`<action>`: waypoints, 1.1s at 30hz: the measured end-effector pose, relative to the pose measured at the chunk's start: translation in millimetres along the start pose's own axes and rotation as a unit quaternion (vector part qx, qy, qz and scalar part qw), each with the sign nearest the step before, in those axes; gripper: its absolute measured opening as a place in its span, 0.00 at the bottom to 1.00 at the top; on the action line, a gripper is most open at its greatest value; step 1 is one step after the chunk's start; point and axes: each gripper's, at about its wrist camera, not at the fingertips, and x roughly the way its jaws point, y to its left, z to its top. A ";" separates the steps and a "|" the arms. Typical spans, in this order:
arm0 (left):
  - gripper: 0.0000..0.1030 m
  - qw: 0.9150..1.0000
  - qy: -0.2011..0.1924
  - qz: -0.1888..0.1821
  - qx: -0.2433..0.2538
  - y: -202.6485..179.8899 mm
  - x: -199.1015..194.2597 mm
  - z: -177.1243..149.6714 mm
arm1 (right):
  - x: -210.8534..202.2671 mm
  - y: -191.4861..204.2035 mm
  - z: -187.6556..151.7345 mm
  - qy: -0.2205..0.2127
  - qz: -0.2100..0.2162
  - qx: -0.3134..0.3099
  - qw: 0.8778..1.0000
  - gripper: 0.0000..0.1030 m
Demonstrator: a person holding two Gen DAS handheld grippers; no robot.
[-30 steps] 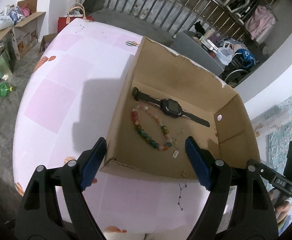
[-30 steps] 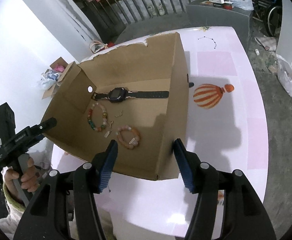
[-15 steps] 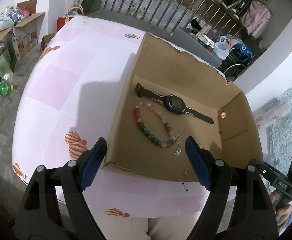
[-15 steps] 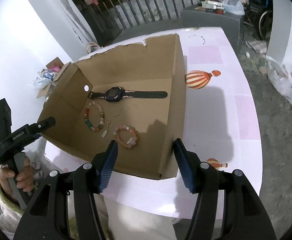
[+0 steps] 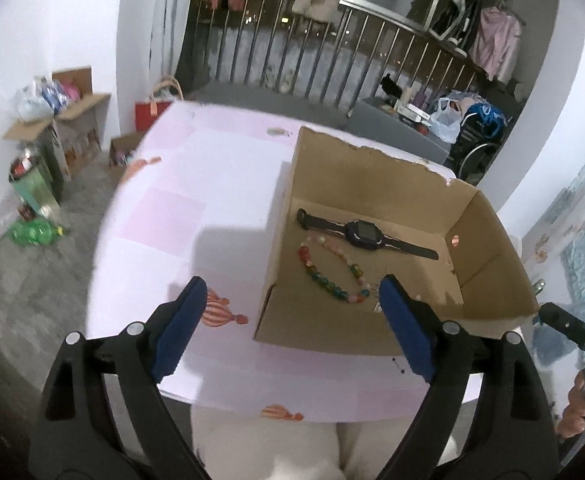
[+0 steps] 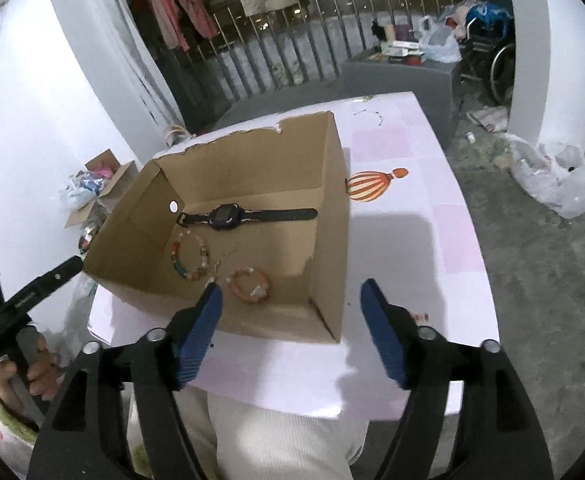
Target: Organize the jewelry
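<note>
An open cardboard box (image 5: 372,176) (image 6: 252,160) stands on a pink-and-white table. Inside lie a black wristwatch (image 5: 362,234) (image 6: 228,216), a multicoloured bead bracelet (image 5: 324,276) (image 6: 190,258), an orange bead bracelet (image 6: 250,284) and small earrings (image 6: 216,270). My left gripper (image 5: 292,324) is open and empty, held above the table's near edge, in front of the box's left corner. My right gripper (image 6: 292,320) is open and empty, above the box's near wall.
The tablecloth (image 5: 196,200) has printed balloon pictures (image 6: 368,184). A thin chain (image 6: 368,114) lies on the far table corner. Cardboard boxes and bags (image 5: 52,112) sit on the floor at left, a railing (image 5: 332,56) behind, plastic bags (image 6: 548,176) at right.
Both grippers have pulled back and up from the box, still open and empty. The cameras have tilted up, so more of the room and railing shows.
</note>
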 end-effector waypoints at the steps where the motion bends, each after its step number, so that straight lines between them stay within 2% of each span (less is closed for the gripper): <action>1: 0.83 1.000 -0.002 0.004 0.006 -1.9 -4.9 -2.8 | -4.4 2.4 -5.9 -0.006 -0.008 0.000 1.000 0.77; 5: 0.88 1.000 -0.006 0.011 0.024 -6.9 -17.7 -14.3 | -12.1 12.2 -22.4 -0.020 -0.052 0.000 0.998 0.84; 10: 0.90 0.999 0.005 0.035 0.028 -13.8 -21.2 -25.6 | -14.1 22.2 -35.3 -0.027 -0.074 -0.014 0.997 0.92; 18: 0.90 0.994 0.004 0.100 0.044 -22.4 -30.0 -31.5 | -20.8 33.4 -40.5 -0.048 -0.136 -0.039 0.989 0.94; 26: 0.90 0.987 0.035 0.141 0.072 -22.3 -24.9 -26.5 | -15.0 37.2 -42.1 -0.024 -0.139 -0.033 0.990 0.94; 33: 0.90 0.986 0.050 0.148 0.066 -18.7 -17.5 -23.8 | -8.7 36.7 -41.9 -0.007 -0.149 -0.025 0.989 0.94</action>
